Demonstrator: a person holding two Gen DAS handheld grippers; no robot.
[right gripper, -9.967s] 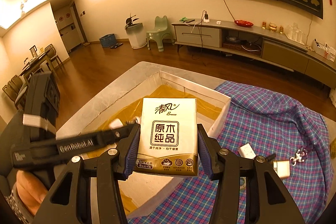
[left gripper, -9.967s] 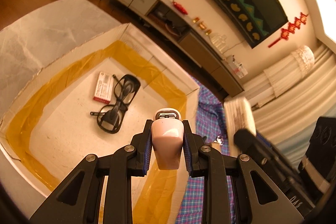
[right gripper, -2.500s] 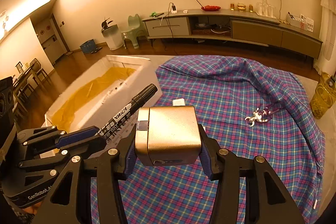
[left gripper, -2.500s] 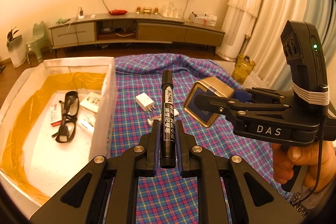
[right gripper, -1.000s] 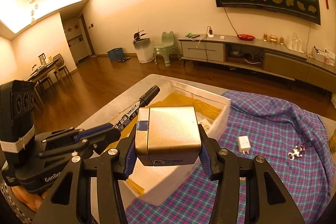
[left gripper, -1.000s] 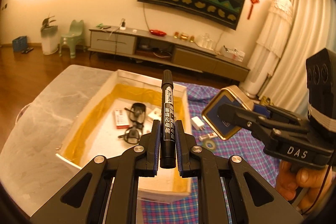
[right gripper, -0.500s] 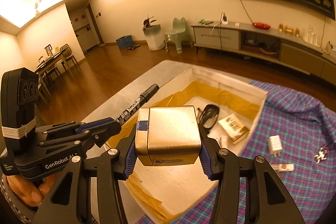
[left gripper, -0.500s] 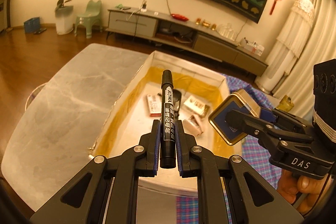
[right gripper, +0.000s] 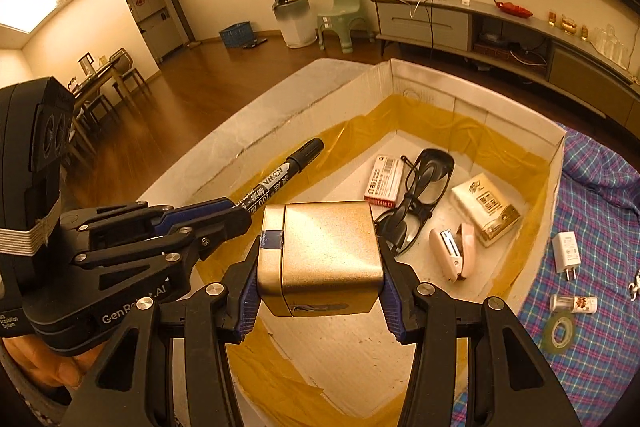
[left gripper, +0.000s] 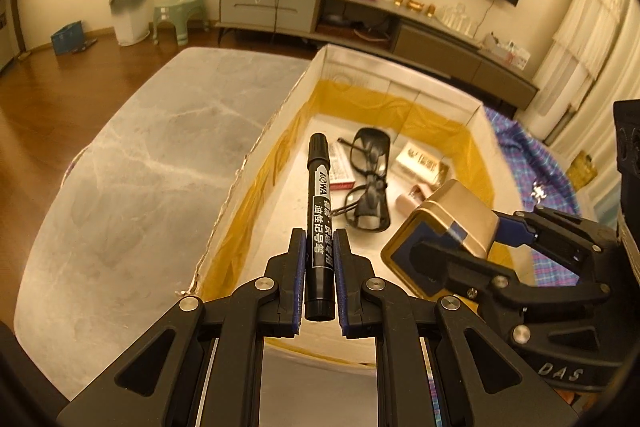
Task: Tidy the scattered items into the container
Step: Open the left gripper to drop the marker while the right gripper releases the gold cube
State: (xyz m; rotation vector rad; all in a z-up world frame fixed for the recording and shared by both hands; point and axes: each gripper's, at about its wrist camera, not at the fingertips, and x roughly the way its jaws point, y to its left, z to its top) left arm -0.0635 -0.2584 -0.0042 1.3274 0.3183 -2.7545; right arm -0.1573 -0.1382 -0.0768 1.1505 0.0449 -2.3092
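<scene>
My left gripper is shut on a black marker and holds it above the near part of the white box, which is lined with yellow tape. My right gripper is shut on a gold tin and holds it over the box too. The tin also shows in the left wrist view, and the marker in the right wrist view. In the box lie black glasses, a red-and-white packet, a tissue pack and a pink stapler.
The box stands on a grey marble table. On the plaid cloth to the right lie a white charger, a small bottle, a tape roll and a metal keyring.
Both grippers have moved closer over the box with marker and tin still held. The box now fills more of both views and the plaid cloth has slid to the right.
</scene>
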